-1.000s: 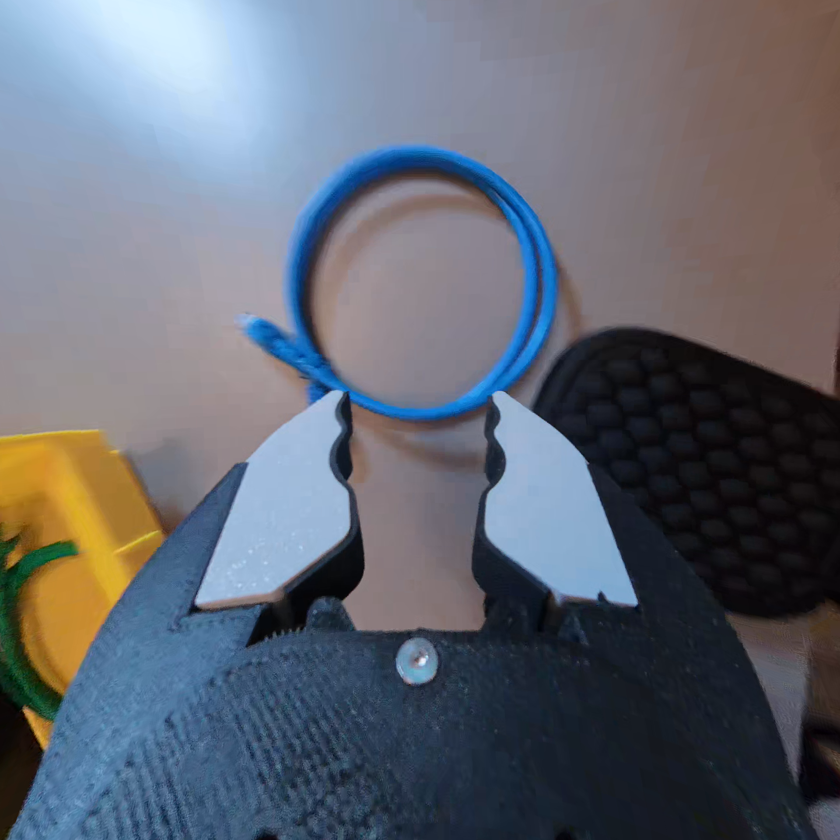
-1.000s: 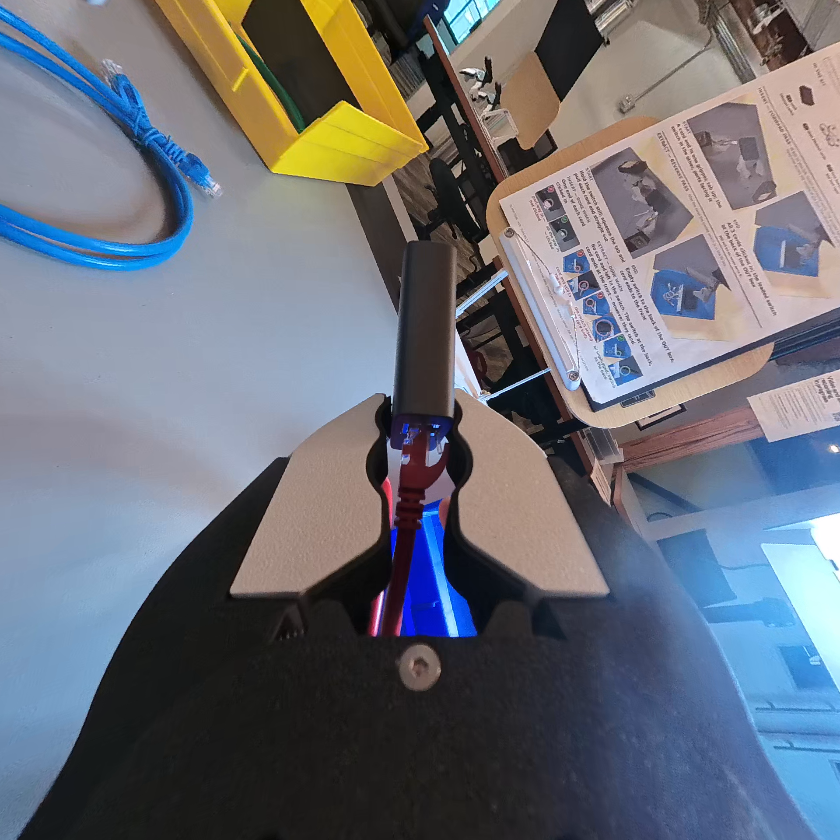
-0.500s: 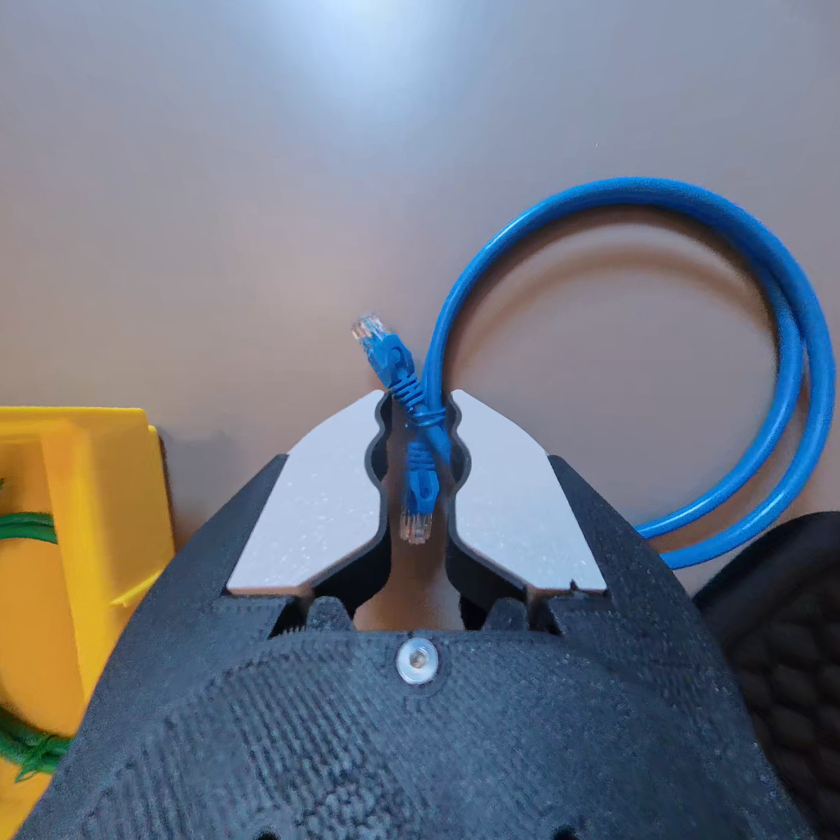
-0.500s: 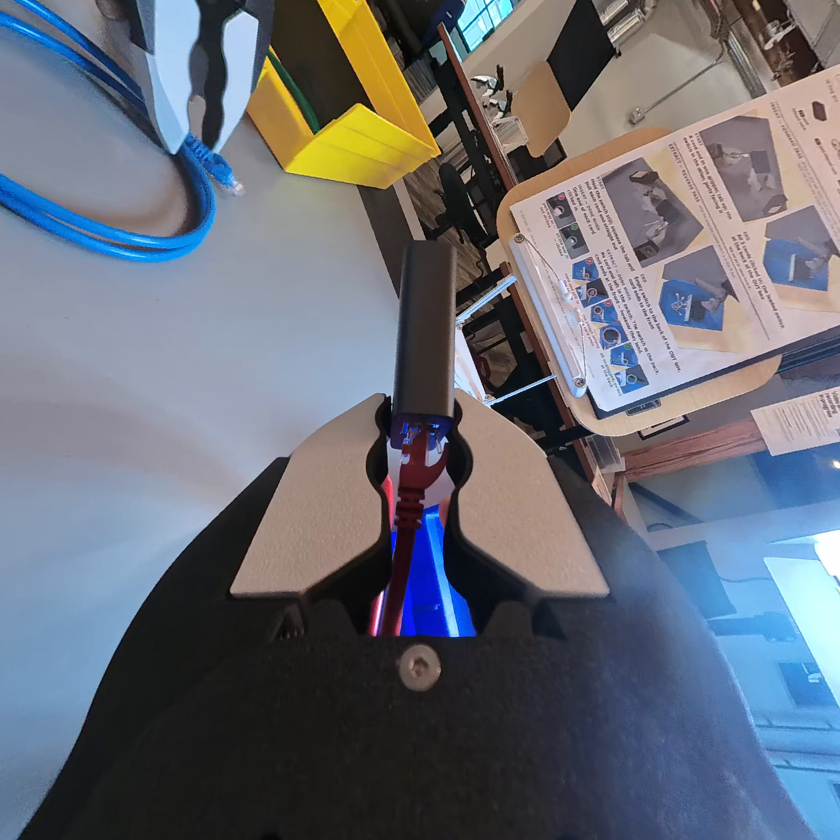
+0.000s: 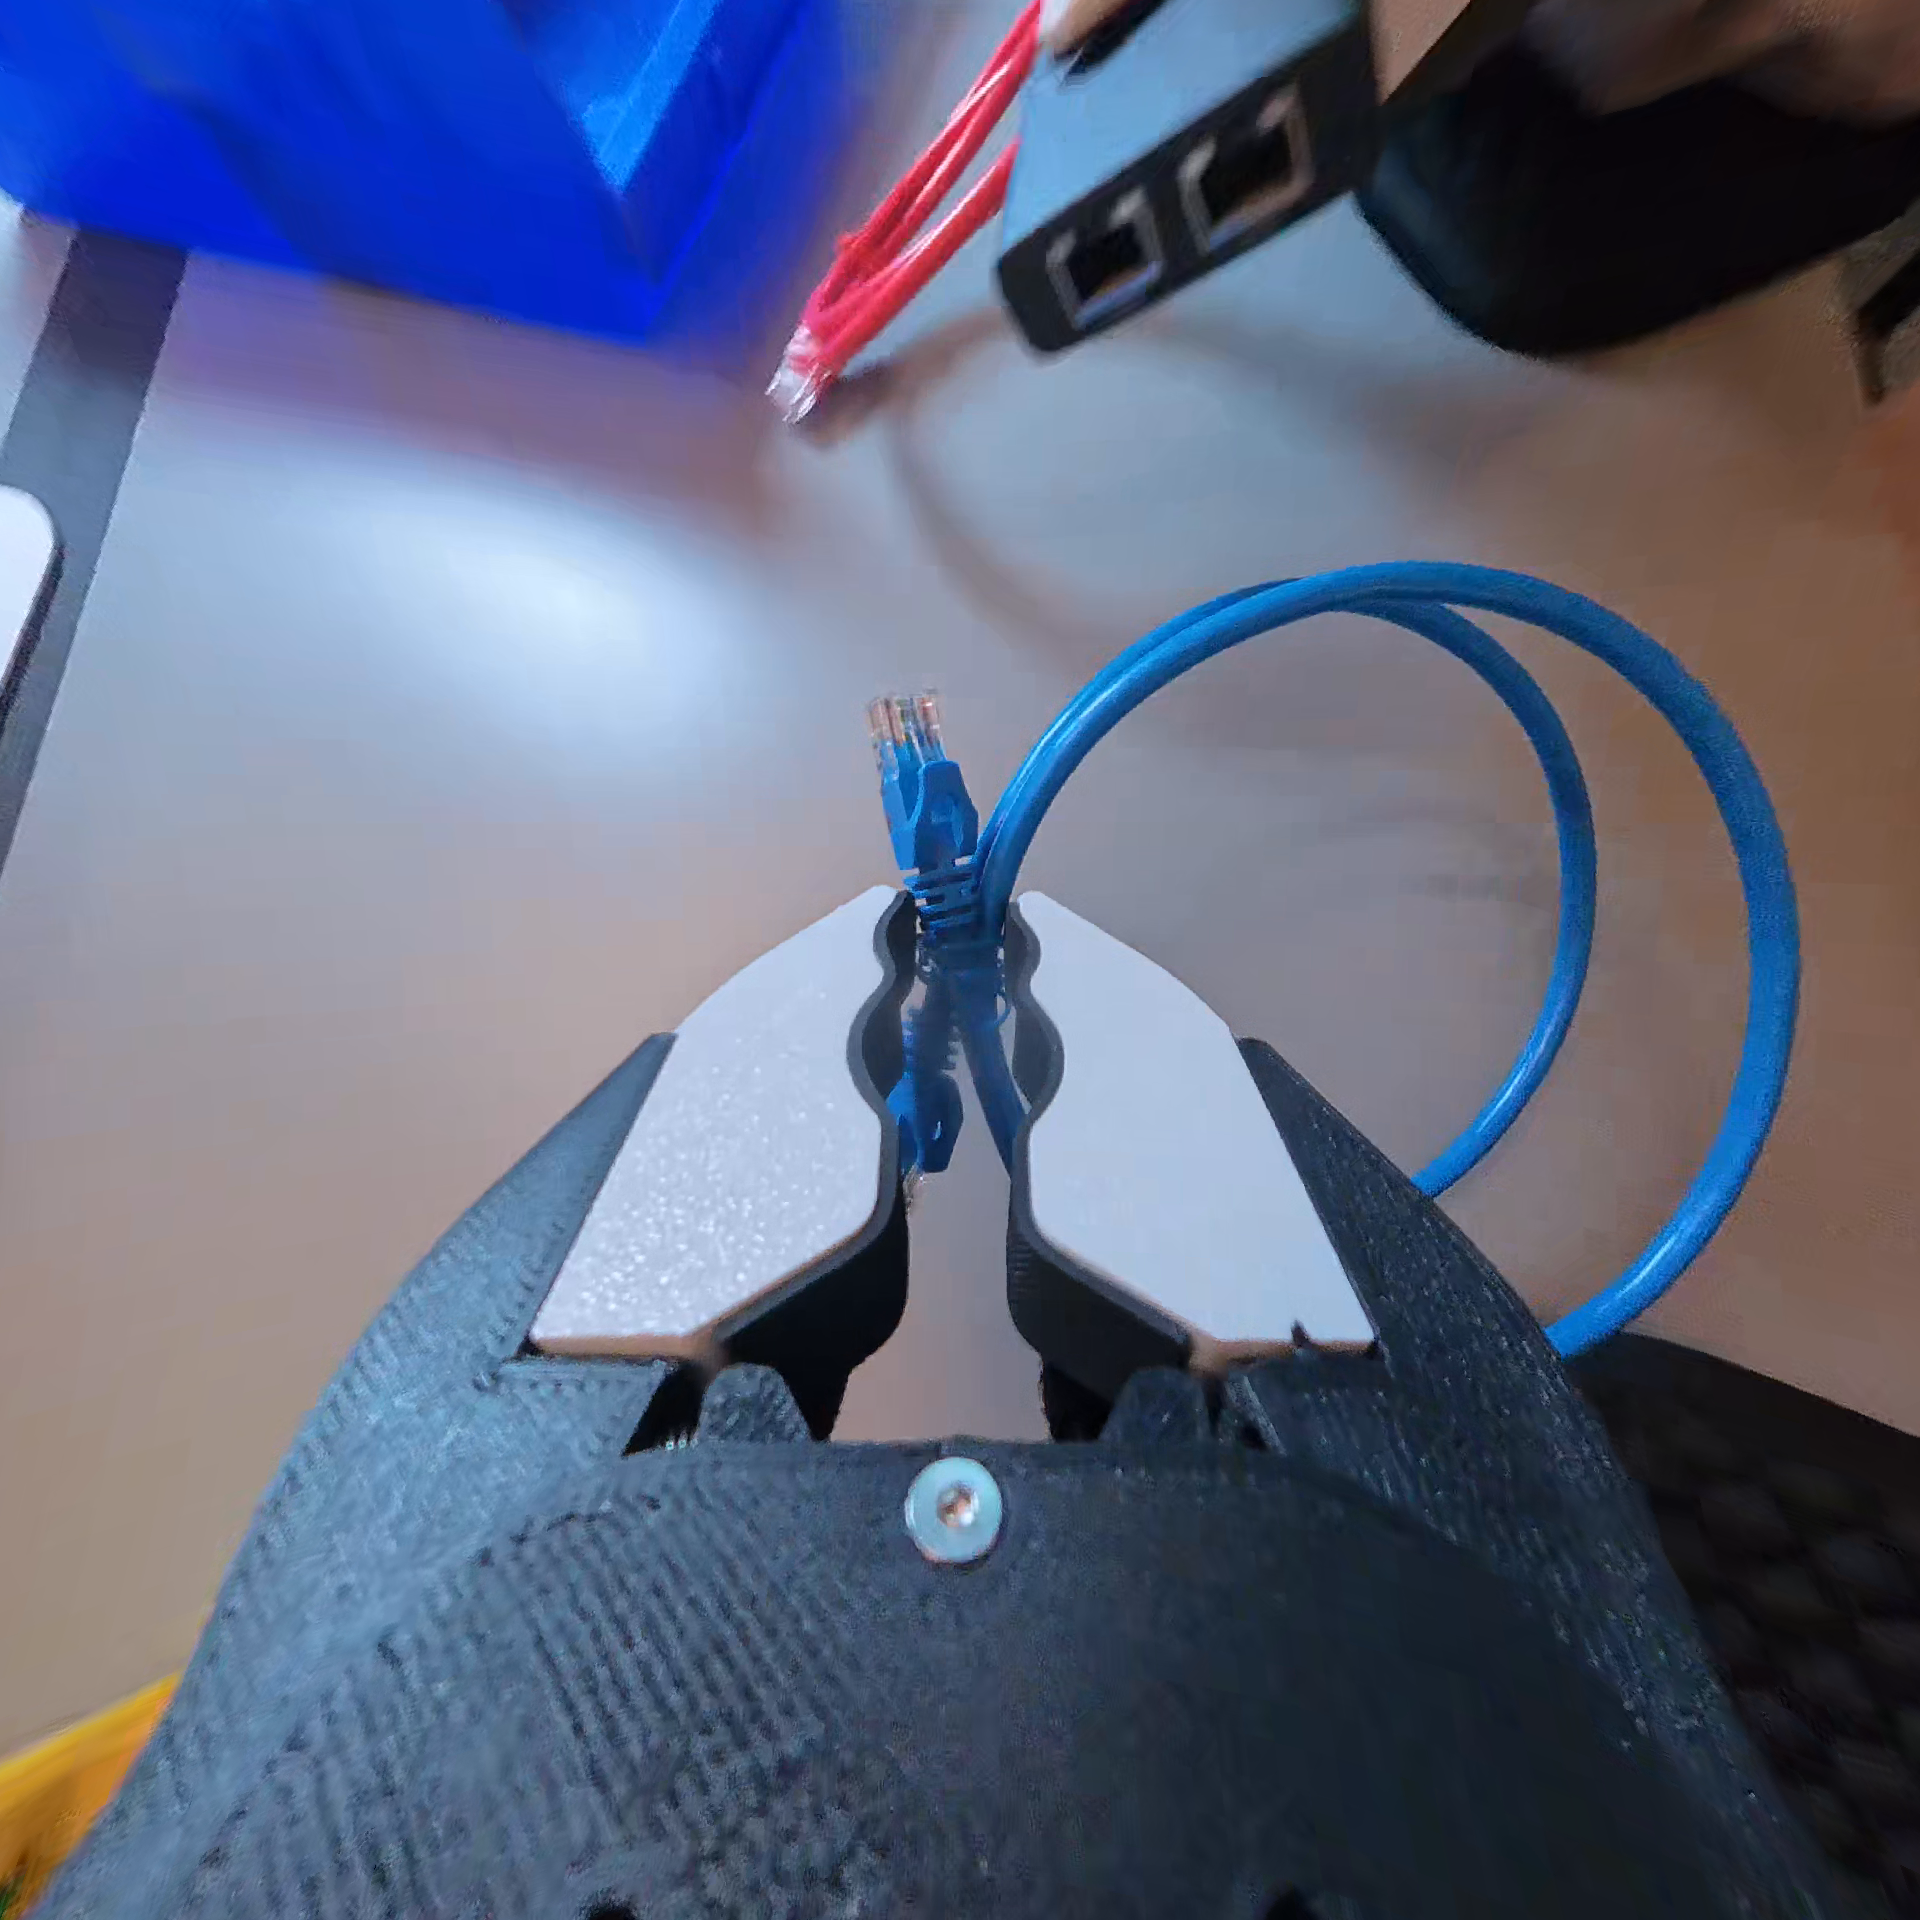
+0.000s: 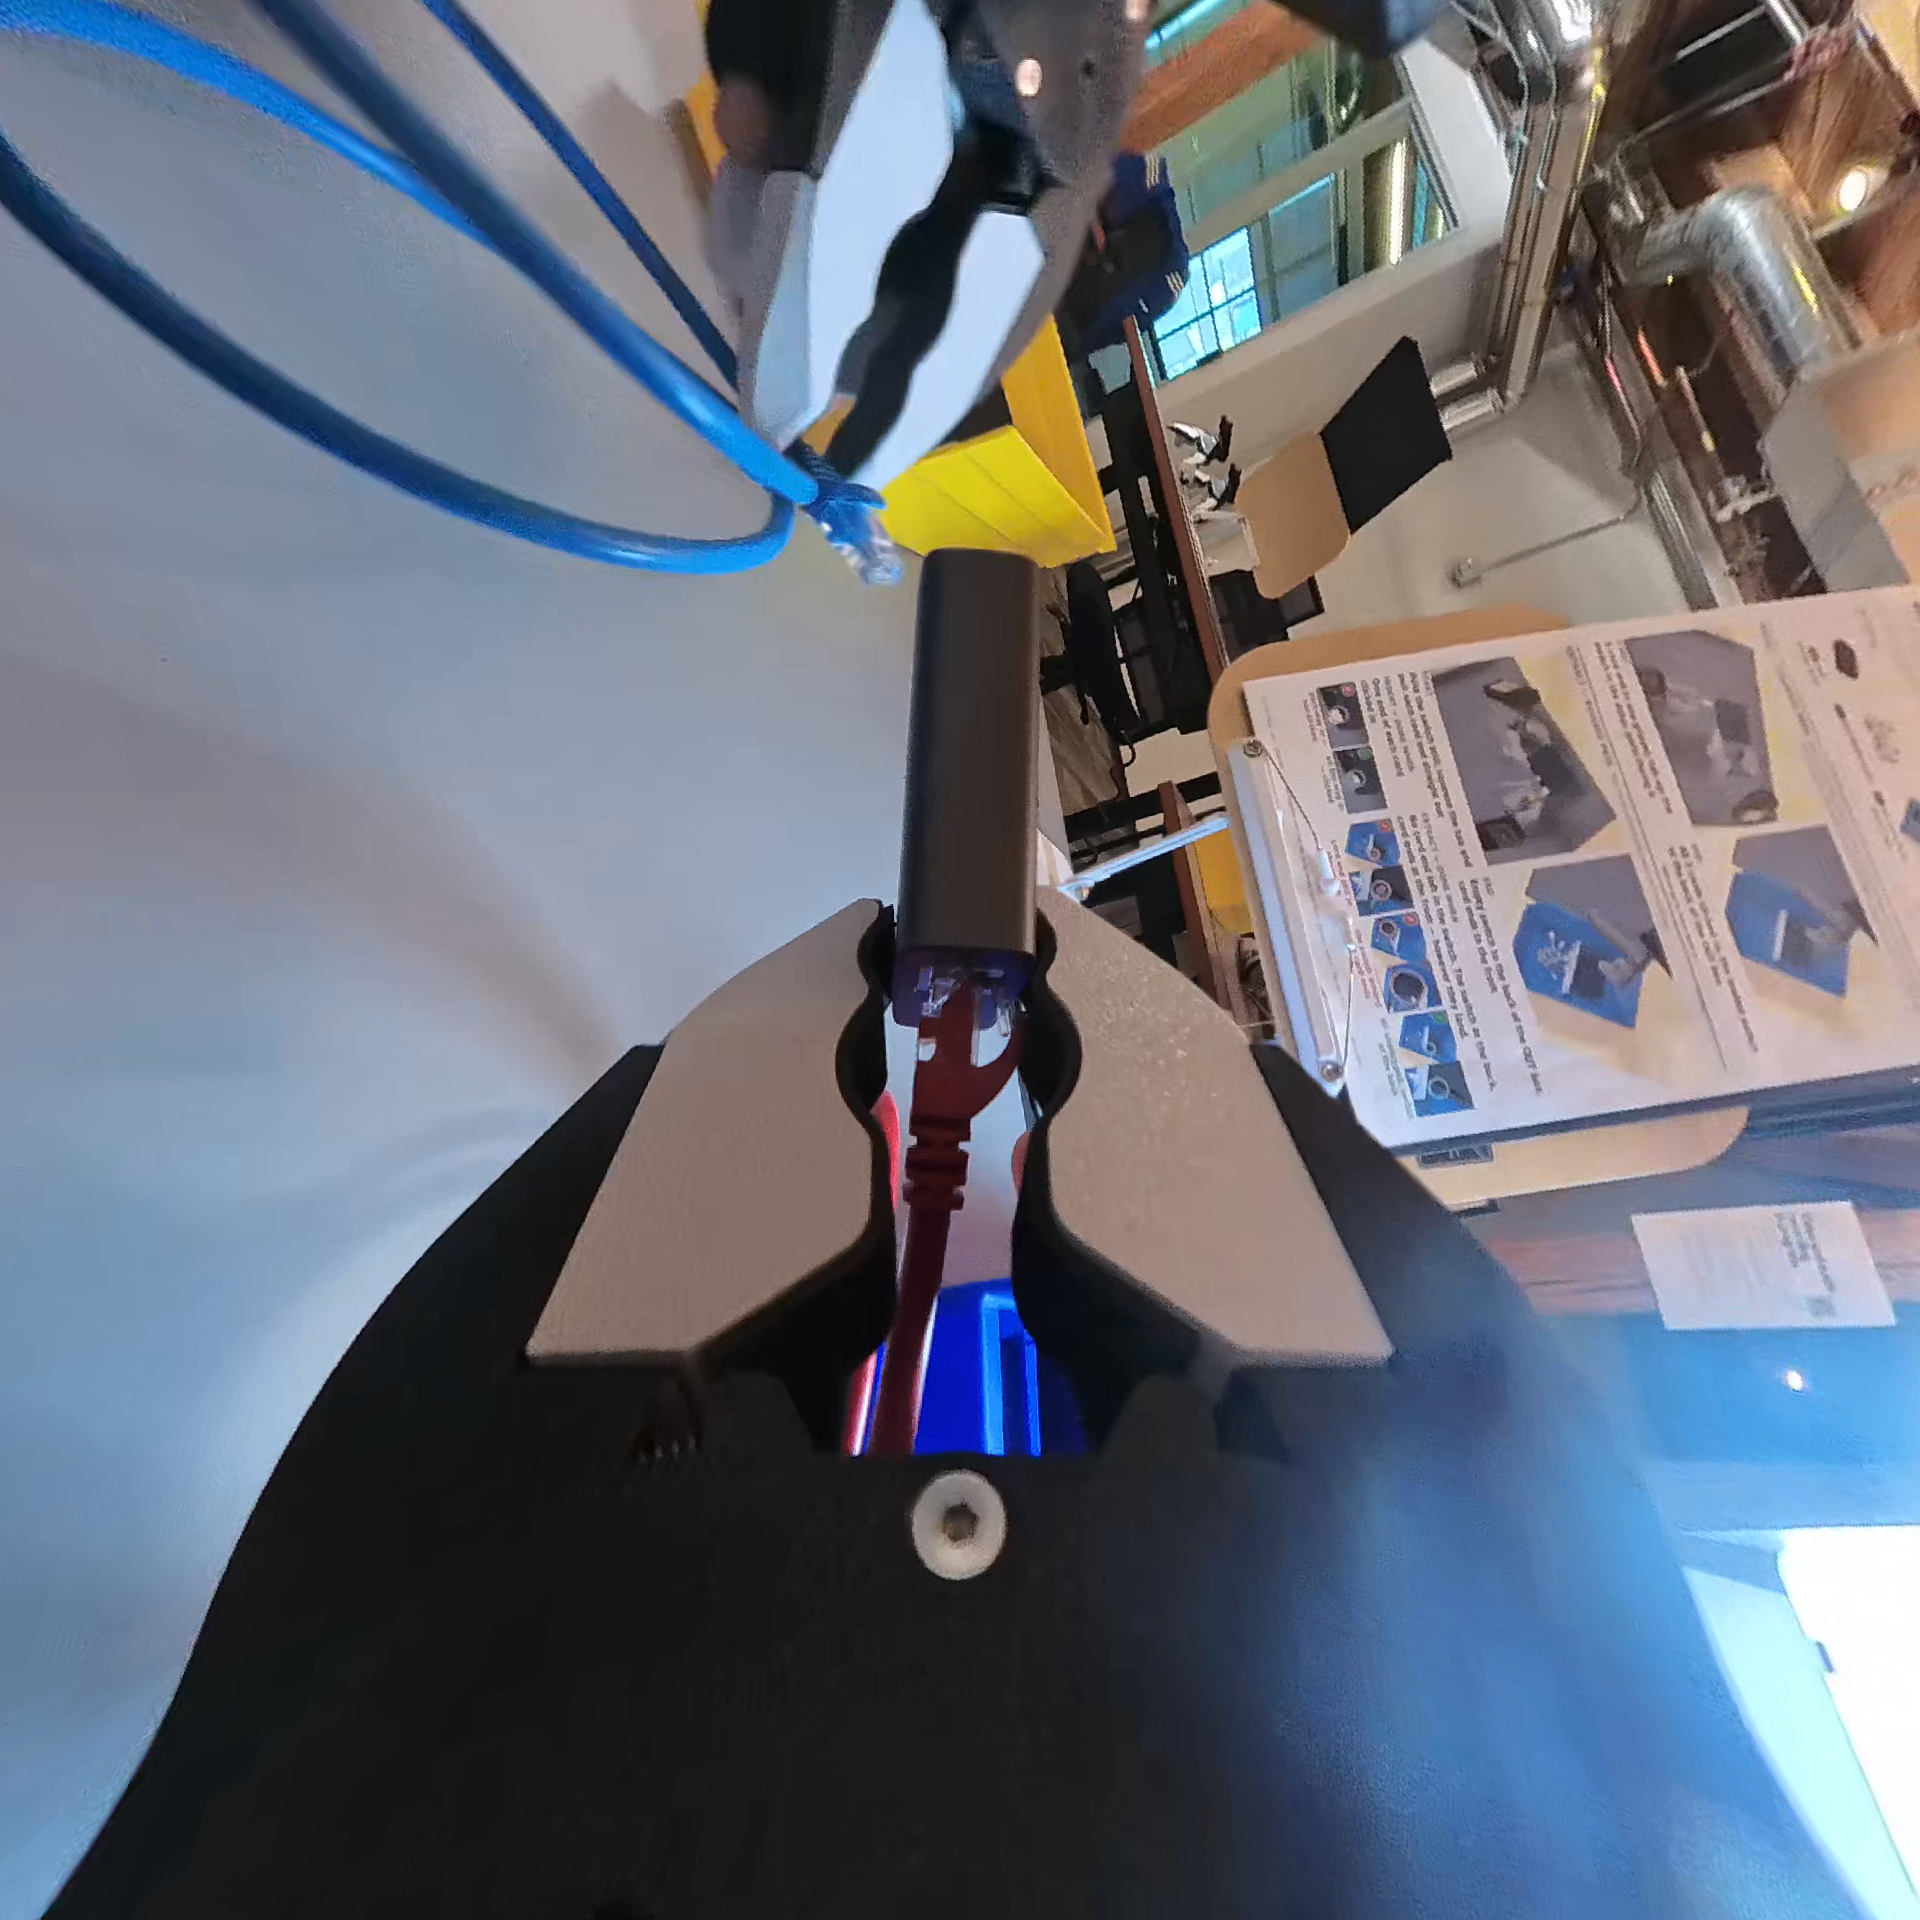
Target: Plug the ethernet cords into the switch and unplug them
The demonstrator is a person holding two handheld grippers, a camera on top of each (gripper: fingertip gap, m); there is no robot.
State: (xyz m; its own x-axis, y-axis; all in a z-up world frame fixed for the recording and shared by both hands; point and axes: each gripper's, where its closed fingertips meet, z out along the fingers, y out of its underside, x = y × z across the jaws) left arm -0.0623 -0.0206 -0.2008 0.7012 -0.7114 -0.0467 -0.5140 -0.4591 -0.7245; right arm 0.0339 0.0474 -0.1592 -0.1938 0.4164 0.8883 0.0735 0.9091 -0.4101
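Observation:
My left gripper (image 5: pixel 956 906) is shut on the blue ethernet cord (image 5: pixel 1662 831) just behind its plug (image 5: pixel 912 758). The plug points forward, off the table, and the cord's loop hangs to the right. My right gripper (image 6: pixel 966 920) is shut on the black switch (image 6: pixel 971 769), which stands out lengthwise from the jaws. A red cord (image 6: pixel 935 1132) is plugged into its near end. In the left wrist view the switch (image 5: pixel 1174 197) is at the top right, with two empty ports facing me. In the right wrist view the blue plug (image 6: pixel 862 540) hangs just left of the switch's far end.
A blue bin (image 5: pixel 364 125) stands at the far left, with the red cord's loose end (image 5: pixel 821 353) beside it. A yellow bin (image 6: pixel 997 488) stands behind the left gripper. A black mat (image 5: pixel 1766 1558) lies at the right. A board with instruction sheets (image 6: pixel 1610 862) stands off the table. The tips of one gripper are about 12 cm away from the tips of the other.
My left gripper moved to the blue cord's plug end, shut on it, lifted it and swung towards the switch. The right gripper has kept hold of the switch.

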